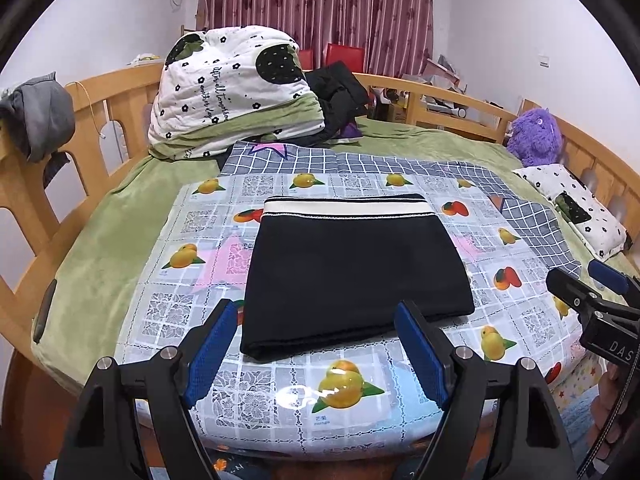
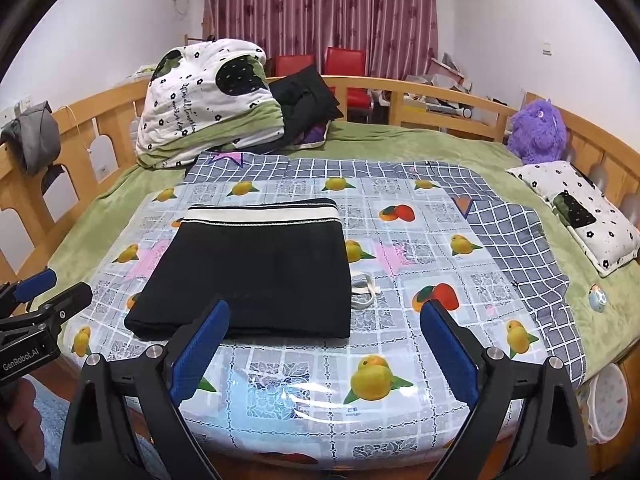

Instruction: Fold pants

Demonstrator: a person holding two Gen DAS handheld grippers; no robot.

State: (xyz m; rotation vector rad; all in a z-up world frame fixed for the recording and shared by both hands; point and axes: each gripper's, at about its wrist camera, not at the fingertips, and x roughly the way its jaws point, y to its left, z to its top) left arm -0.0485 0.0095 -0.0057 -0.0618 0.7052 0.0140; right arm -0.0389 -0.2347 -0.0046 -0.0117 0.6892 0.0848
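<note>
Folded pants (image 1: 358, 272): a black garment lying as a compact rectangle on the fruit-print plastic cover (image 1: 280, 392), its white-striped waistband (image 1: 346, 210) at the far edge and its doubled fold at the near edge. The layers sit flat and the side edges look roughly aligned. In the right wrist view a loop of pale drawstring (image 2: 366, 294) pokes out just beside the pants' right edge.

Left gripper (image 1: 316, 354): jaws wide, nothing between them, poised just short of the near edge of the pants and touching no cloth. Right gripper (image 2: 324, 354): jaws spread wide, empty, held at the near right corner of the pants and clear of it.

Step in hand, as judged: the folding appears essentially complete, both grippers having let go. Any next move would call only for tidying, such as tucking the stray drawstring under the edge or squaring the near fold, with light contact so the stack is not dragged across the slick cover.

Surroundings: the cover lies on a grey checked sheet (image 1: 532, 216) over a green blanket (image 1: 120, 216) on a wooden-railed bed (image 1: 24, 200). A bundled quilt (image 1: 228, 88) sits far left; a purple plush toy (image 1: 534, 136) and a small pillow (image 1: 580, 208) sit far right.
</note>
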